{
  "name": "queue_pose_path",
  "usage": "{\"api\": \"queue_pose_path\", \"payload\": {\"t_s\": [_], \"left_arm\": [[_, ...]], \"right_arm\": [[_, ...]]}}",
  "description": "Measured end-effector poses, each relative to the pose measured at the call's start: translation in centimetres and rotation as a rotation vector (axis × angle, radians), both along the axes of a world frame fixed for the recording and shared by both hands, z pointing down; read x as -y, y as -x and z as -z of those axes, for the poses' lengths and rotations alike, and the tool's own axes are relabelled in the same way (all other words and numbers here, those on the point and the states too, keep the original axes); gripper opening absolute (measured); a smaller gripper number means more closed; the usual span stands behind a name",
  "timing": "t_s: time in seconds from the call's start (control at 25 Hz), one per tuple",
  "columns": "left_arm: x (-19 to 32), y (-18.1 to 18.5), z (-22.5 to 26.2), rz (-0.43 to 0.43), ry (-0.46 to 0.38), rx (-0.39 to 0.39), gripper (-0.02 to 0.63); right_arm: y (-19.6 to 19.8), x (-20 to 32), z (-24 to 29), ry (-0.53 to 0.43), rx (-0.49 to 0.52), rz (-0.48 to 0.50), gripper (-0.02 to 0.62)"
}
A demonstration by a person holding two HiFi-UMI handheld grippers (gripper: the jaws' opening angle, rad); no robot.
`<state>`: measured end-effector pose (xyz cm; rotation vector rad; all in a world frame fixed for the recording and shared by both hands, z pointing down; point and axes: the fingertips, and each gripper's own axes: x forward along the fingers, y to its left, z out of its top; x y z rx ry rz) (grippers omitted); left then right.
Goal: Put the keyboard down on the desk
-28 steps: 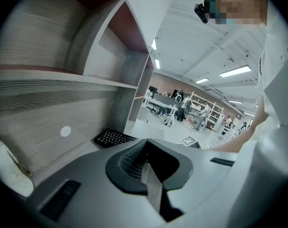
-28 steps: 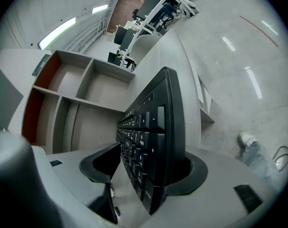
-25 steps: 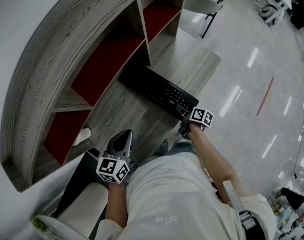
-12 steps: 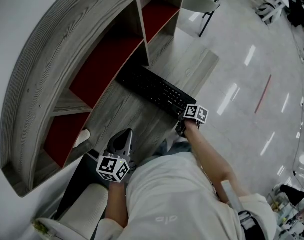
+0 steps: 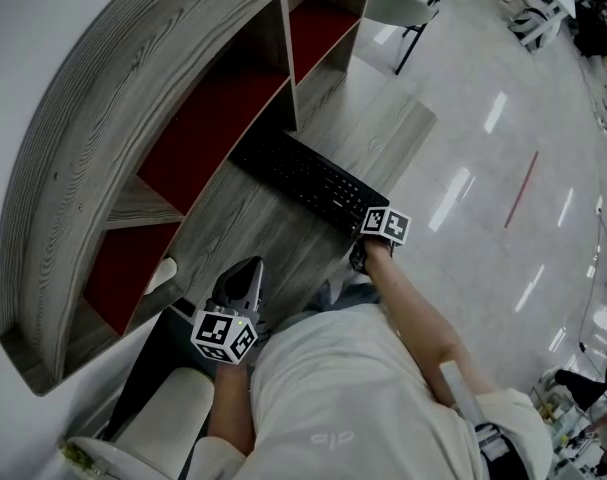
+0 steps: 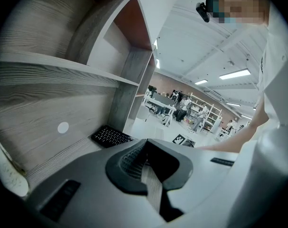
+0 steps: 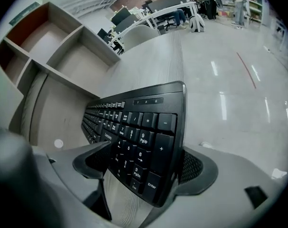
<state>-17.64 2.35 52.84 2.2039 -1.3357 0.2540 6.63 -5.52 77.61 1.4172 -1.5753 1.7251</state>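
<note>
The black keyboard (image 5: 308, 178) lies flat on the grey wood desk (image 5: 253, 233), in front of the shelf unit. My right gripper (image 5: 361, 232) is at the keyboard's near right end. In the right gripper view the number-pad end of the keyboard (image 7: 134, 127) stands between the jaws of the right gripper (image 7: 146, 165), which are opening, with a sliver of gap at the key side. My left gripper (image 5: 245, 272) hovers at the desk's near edge, shut and holding nothing. The left gripper view shows the left gripper (image 6: 144, 144) with the keyboard (image 6: 108, 137) far ahead of it.
A curved wooden shelf unit (image 5: 213, 118) with red-backed compartments lines the desk's far side. A white object (image 5: 163, 273) lies on the desk at the left. A white chair (image 5: 398, 8) stands past the desk's far end, and a pale seat (image 5: 173, 408) is below left.
The right gripper's marker cube has shifted slightly left and up at the keyboard's end. The keyboard stays flat on the desk. The left gripper has not moved.
</note>
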Motion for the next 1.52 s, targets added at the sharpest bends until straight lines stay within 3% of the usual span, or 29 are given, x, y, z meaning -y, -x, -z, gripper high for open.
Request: {"api": "queue_pose_path", "payload": {"t_s": [0.6, 0.88, 1.12, 1.16, 1.32, 1.52], "left_arm": [[-0.2, 0.0, -0.4, 0.003, 0.012, -0.002, 0.017], [-0.2, -0.4, -0.3, 0.019, 0.005, 0.004, 0.017], [0.3, -2.0, 0.5, 0.043, -0.017, -0.002, 0.017], [0.5, -2.3, 0.8, 0.051, -0.023, -0.007, 0.017], [1.4, -3.2, 2.0, 0.090, -0.050, -0.033, 0.017], [2.7, -4.4, 4.6, 0.119, -0.111, -0.022, 0.017]], "right_arm": [[0.2, -0.3, -0.4, 0.020, -0.115, 0.058, 0.407], [0.0, -0.5, 0.1, 0.027, -0.068, 0.064, 0.405], [-0.2, 0.6, 3.8, -0.065, -0.025, 0.137, 0.402], [-0.1, 0.9, 4.8, -0.092, -0.020, 0.159, 0.385], [0.3, 2.6, 9.5, -0.239, -0.008, 0.242, 0.186], [1.9, 4.5, 17.4, -0.450, 0.118, 0.341, 0.069]]}}
